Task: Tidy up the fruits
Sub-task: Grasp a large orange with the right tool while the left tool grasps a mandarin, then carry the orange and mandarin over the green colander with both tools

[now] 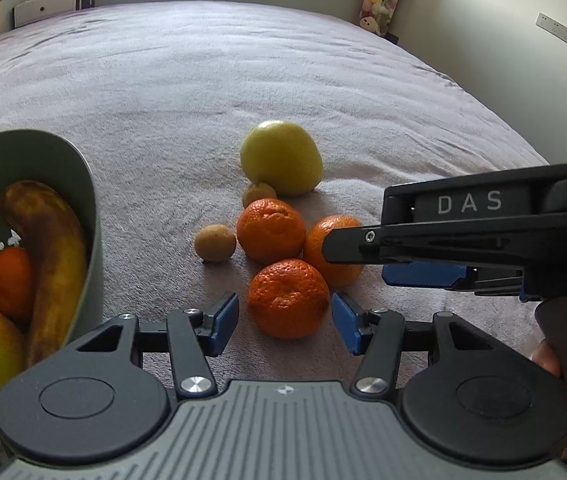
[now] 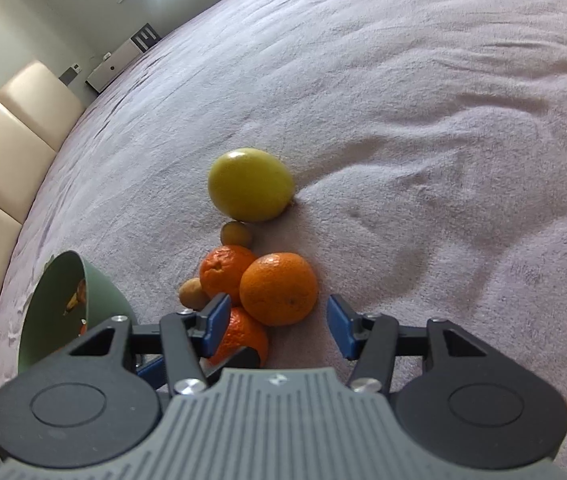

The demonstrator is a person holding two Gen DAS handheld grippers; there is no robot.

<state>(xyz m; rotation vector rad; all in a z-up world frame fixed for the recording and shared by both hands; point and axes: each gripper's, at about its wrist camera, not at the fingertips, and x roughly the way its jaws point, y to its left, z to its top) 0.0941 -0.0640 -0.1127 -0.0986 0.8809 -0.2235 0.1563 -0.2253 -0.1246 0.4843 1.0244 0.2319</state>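
Jaws of left gripper (image 1: 285,322) and right gripper (image 2: 277,322) gape around crowded mandarins (image 1: 288,298), touching none.

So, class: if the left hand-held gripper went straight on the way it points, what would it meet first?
Most likely the nearest mandarin, lying on the blanket just ahead of the open left hand-held gripper; depth is hard to judge.
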